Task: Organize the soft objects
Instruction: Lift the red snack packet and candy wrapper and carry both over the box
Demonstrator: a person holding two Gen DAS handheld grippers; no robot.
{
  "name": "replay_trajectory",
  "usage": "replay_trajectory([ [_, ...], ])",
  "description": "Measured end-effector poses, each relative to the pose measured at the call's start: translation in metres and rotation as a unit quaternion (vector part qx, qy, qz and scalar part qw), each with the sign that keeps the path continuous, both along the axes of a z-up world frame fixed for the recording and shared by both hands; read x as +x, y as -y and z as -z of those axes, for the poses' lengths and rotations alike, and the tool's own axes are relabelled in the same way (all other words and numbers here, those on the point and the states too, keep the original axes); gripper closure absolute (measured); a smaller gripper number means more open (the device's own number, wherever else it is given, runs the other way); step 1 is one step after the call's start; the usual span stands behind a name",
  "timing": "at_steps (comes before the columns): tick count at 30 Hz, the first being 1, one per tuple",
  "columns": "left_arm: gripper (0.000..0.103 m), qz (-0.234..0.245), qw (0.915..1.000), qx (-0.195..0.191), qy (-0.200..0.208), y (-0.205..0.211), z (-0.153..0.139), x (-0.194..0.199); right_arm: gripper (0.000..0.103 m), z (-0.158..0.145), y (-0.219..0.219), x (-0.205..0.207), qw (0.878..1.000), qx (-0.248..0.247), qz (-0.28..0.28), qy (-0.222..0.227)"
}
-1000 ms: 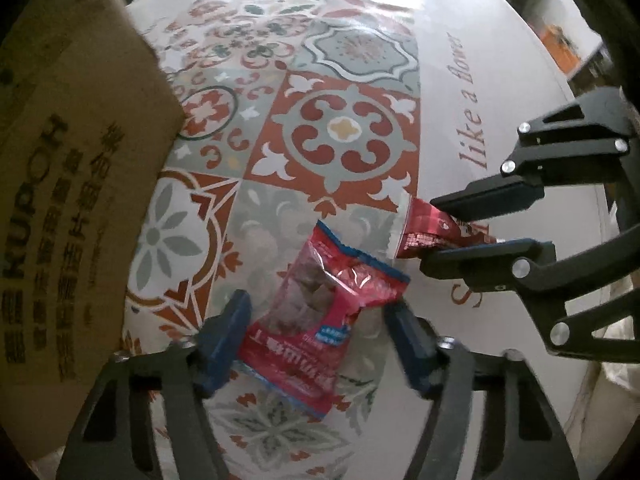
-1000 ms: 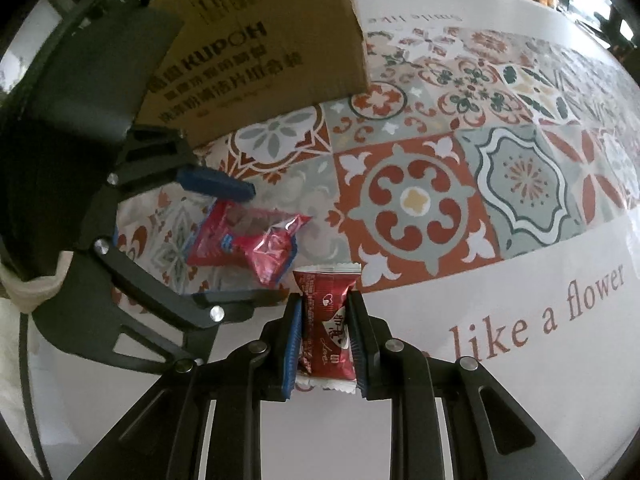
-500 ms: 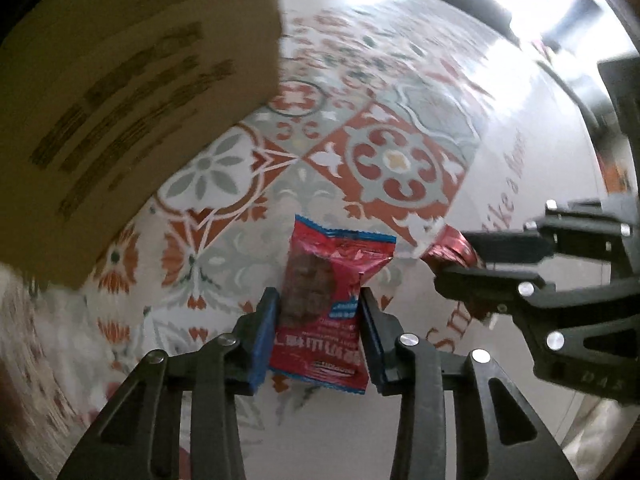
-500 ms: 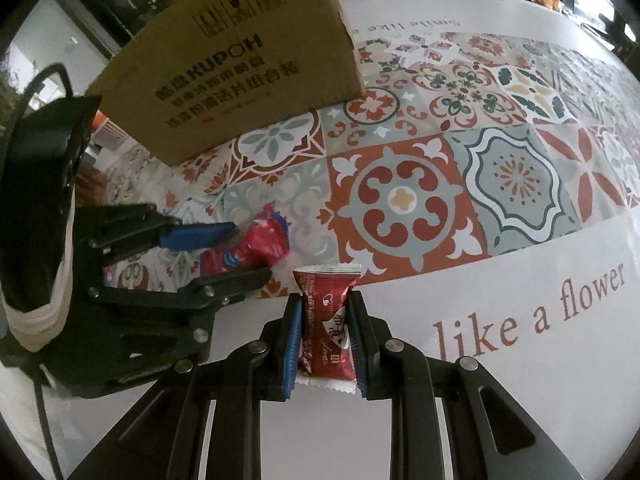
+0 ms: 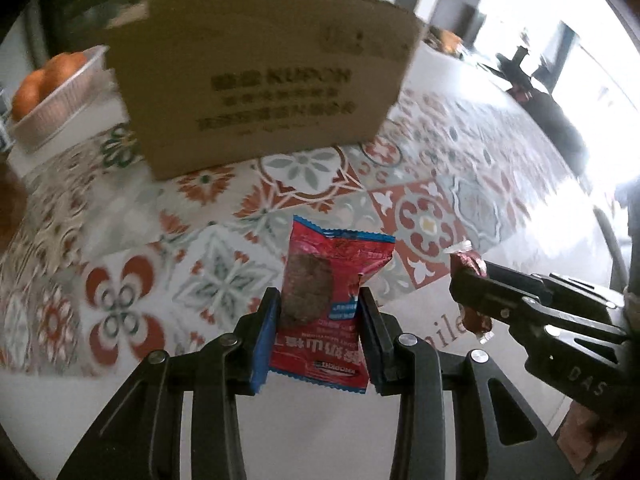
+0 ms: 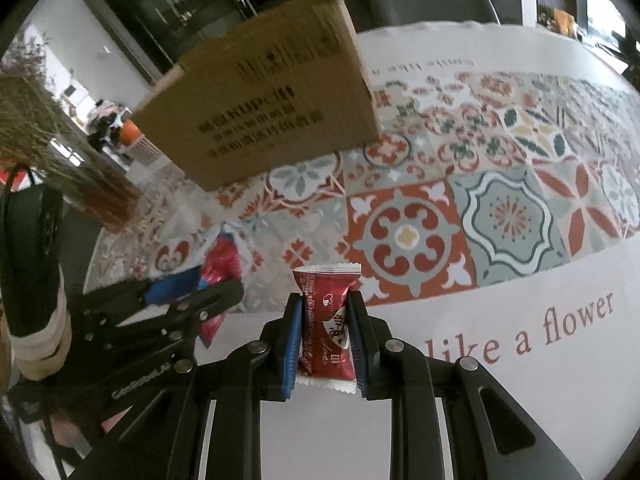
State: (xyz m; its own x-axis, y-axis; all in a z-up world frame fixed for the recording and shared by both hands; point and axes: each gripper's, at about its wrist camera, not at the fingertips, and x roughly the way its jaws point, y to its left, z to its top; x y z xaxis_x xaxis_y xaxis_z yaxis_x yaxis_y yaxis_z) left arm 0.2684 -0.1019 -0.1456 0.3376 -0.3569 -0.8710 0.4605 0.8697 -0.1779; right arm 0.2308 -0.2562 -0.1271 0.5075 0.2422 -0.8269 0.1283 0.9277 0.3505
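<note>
1. Left gripper (image 5: 318,332): clamped on the red-and-blue snack packet (image 5: 326,300), pads pinching its lower half, packet upright and apparently clear of the tablecloth (image 5: 224,280), top seam free.
2. Right gripper (image 6: 324,338): closed on the dark red candy packet (image 6: 326,320), squeezed at mid-body, crimped ends sticking out above and below the pads.
3. Side by side, near but apart; from the left wrist view the right one appears low at the right edge with the candy packet (image 5: 470,292) in its jaws.
4. Ahead of both: cardboard box (image 5: 260,92) standing on the tablecloth, printed side facing the cameras, probably the destination for both packets.
5. For the carry: keep each pinch steady but light, since soft wrappers crumple and slip; lift high enough to clear the box wall (image 6: 276,92) before moving forward; bring one in at a time so the two tools do not collide over the opening; release only once above the inside.
6. Hard to make out: box opening and contents not visible, so how full is unknown; box print smeared by motion blur.
7. Off to the left, foil tray of oranges (image 5: 52,96), partly cut off and blurred; dried grasses (image 6: 52,148) at the left of the right wrist view, holder unclear.
</note>
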Motion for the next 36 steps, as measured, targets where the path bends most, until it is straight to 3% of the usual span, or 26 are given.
replay_trajectory([
  [15,0.065,-0.104,0.9915,-0.005,0.078,-0.035,-0.082,-0.033,0.079,-0.054,-0.014,-0.01,0.996,0.012,-0.035,0.084],
  [36,0.065,-0.125,0.9804,-0.041,0.147,-0.048,-0.146,-0.02,0.079,-0.129,-0.023,0.001,0.982,-0.028,-0.051,0.179],
])
